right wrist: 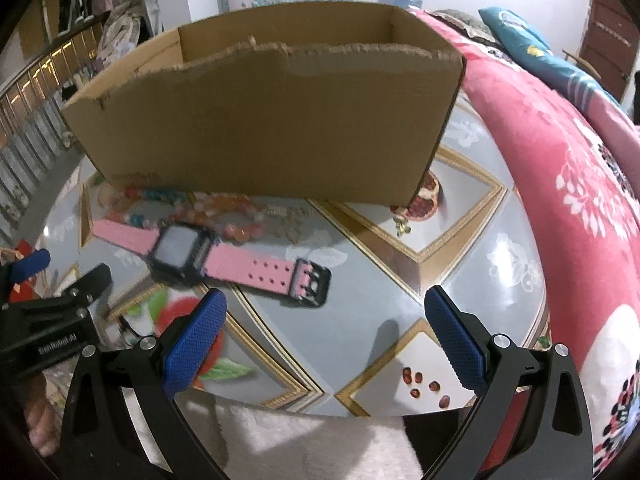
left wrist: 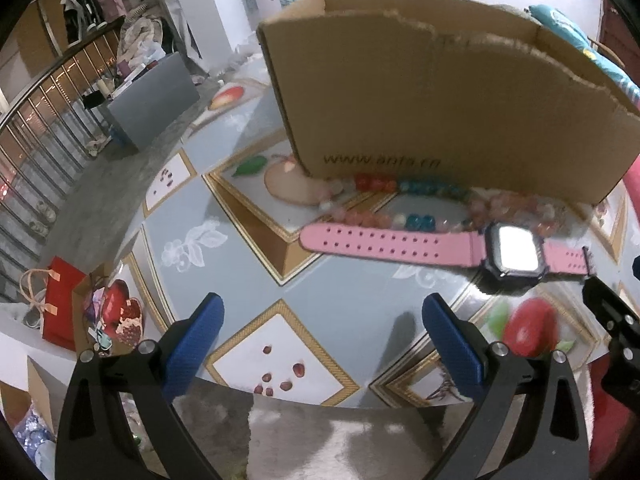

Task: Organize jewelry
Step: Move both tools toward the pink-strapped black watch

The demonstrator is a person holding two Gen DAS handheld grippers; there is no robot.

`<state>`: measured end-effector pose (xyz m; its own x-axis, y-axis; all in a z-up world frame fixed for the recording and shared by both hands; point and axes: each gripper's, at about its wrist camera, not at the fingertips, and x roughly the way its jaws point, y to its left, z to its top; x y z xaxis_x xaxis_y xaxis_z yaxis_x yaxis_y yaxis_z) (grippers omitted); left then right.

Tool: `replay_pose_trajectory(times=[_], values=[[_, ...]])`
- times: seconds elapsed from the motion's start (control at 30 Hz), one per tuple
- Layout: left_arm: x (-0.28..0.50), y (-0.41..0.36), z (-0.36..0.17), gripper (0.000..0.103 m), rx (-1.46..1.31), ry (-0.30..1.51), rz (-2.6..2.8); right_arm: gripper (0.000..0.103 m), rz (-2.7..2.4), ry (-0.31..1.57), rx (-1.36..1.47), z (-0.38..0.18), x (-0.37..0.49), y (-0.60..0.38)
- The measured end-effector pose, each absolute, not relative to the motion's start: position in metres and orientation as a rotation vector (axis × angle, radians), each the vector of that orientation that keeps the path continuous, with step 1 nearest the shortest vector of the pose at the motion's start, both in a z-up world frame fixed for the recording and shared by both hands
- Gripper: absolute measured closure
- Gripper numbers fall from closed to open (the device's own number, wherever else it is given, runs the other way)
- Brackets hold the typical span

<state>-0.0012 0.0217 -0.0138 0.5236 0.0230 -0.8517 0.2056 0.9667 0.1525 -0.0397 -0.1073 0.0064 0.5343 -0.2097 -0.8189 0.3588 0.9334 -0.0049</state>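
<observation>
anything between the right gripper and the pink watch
Nothing visible does. The right gripper is open with only bare table between it and the pink watch. The bead bracelets lie beyond the watch, against the cardboard box.

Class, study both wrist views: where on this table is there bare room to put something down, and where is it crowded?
Free: the near table in front of the watch, and the stretch right of its buckle toward the red blanket. Crowded: the strip between the watch and the cardboard box, filled with the bead strands.
</observation>
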Motion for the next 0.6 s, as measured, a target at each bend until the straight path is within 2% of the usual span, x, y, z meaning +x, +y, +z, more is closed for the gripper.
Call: replay_pose_trajectory(times=[0.6], values=[[0.014,0.019,-0.024,0.006,0.301,1.010,-0.156,0.008,-0.289,0.898,0.010,-0.015,-0.062,-0.102]])
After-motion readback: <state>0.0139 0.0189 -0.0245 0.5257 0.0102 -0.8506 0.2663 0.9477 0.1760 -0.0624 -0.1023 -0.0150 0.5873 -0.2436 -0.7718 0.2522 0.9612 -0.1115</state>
